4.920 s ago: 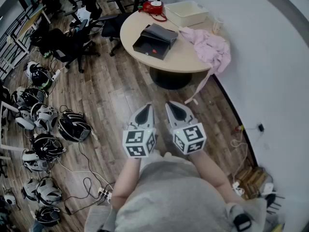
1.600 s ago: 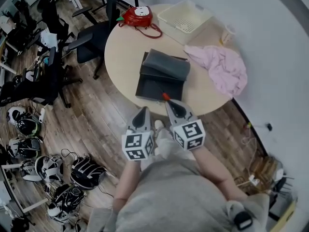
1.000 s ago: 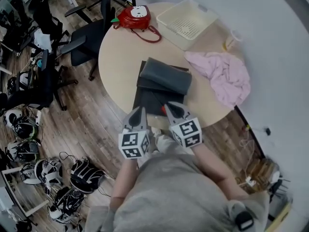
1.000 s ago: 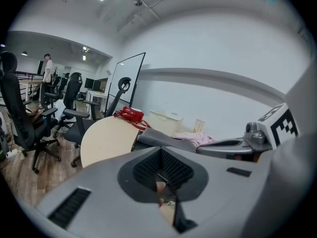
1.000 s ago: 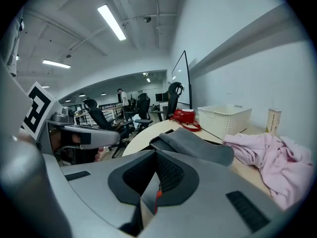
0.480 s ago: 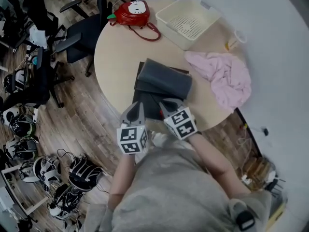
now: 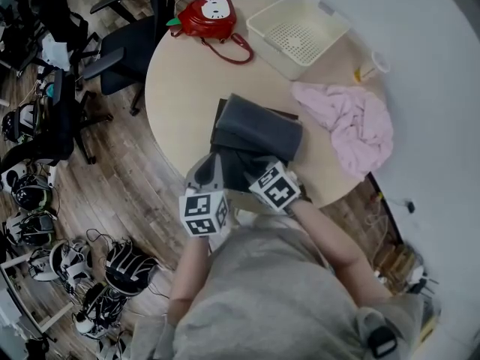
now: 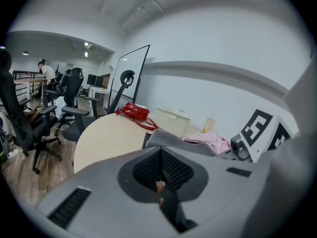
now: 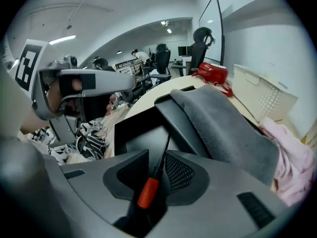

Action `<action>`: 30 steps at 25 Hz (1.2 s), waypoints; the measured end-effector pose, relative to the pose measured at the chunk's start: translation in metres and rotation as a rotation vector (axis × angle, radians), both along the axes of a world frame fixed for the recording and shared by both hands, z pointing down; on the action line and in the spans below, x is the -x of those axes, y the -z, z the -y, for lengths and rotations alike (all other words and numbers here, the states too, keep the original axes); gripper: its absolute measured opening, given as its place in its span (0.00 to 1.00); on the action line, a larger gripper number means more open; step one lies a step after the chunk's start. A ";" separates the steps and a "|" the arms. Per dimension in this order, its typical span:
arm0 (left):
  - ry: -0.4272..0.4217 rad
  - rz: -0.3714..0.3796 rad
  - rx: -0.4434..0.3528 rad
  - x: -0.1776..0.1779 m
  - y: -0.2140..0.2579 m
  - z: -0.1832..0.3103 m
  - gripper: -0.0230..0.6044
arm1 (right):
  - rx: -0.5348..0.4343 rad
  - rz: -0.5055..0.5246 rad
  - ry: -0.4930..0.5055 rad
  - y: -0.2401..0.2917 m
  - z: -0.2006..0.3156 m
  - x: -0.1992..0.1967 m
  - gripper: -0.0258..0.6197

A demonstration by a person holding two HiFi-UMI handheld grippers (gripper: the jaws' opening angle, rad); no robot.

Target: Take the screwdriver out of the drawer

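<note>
A screwdriver (image 9: 147, 192) with an orange-red handle and a black shaft lies in the open black drawer (image 9: 136, 133) of a dark box (image 7: 259, 130) under a grey cover, on the round table (image 7: 180, 81). My right gripper (image 9: 157, 168) points steeply down into the drawer (image 7: 231, 163). Its jaws have just been opening and now straddle the screwdriver without pressing on it. In the head view the right gripper (image 7: 259, 169) hides the screwdriver. My left gripper (image 7: 209, 171) hovers at the table's near edge, left of the drawer. Its pads (image 8: 173, 170) look shut with nothing between them.
A red bag (image 7: 206, 17), a cream basket (image 7: 296, 25), a pink cloth (image 7: 349, 122) and a small cup (image 7: 371, 66) lie farther back on the table. Office chairs (image 7: 120, 51) stand to the left. Helmets (image 7: 45, 246) and cables cover the wooden floor.
Both grippers came forward over the table's near edge. The right gripper tipped down into the drawer and its jaws opened round the screwdriver. The left gripper stays shut.
</note>
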State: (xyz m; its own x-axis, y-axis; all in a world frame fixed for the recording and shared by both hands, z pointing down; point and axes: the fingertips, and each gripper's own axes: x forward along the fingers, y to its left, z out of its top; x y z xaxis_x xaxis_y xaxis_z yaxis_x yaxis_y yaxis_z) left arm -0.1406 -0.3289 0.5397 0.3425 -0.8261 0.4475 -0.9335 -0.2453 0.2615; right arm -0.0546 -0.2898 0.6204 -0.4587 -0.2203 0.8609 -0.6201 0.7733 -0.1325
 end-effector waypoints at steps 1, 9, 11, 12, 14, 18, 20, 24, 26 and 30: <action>0.001 -0.002 -0.001 0.001 0.000 0.002 0.03 | 0.021 -0.010 0.022 -0.003 -0.002 0.003 0.18; 0.013 -0.015 -0.007 0.012 0.001 0.019 0.03 | 0.248 -0.158 0.102 -0.042 -0.025 0.000 0.28; 0.018 -0.017 -0.007 0.014 0.000 0.021 0.03 | 0.263 -0.204 0.106 -0.049 -0.026 -0.005 0.28; 0.020 -0.018 -0.006 0.015 0.000 0.021 0.03 | 0.262 -0.228 0.109 -0.052 -0.026 -0.007 0.28; 0.023 -0.022 -0.005 0.018 -0.001 0.022 0.03 | 0.251 -0.277 0.113 -0.055 -0.023 -0.011 0.28; 0.029 -0.024 -0.003 0.024 -0.002 0.025 0.03 | 0.212 -0.255 0.127 -0.052 -0.017 -0.002 0.26; 0.032 -0.023 -0.004 0.025 -0.001 0.027 0.03 | 0.213 -0.243 0.113 -0.052 -0.018 -0.002 0.19; 0.034 -0.024 -0.010 0.027 0.000 0.028 0.03 | 0.202 -0.238 0.098 -0.056 -0.022 -0.002 0.14; 0.036 -0.024 -0.010 0.028 0.000 0.026 0.03 | 0.175 -0.228 0.122 -0.055 -0.022 0.003 0.13; 0.038 -0.023 -0.012 0.029 0.000 0.020 0.03 | 0.164 -0.226 0.122 -0.052 -0.023 0.001 0.13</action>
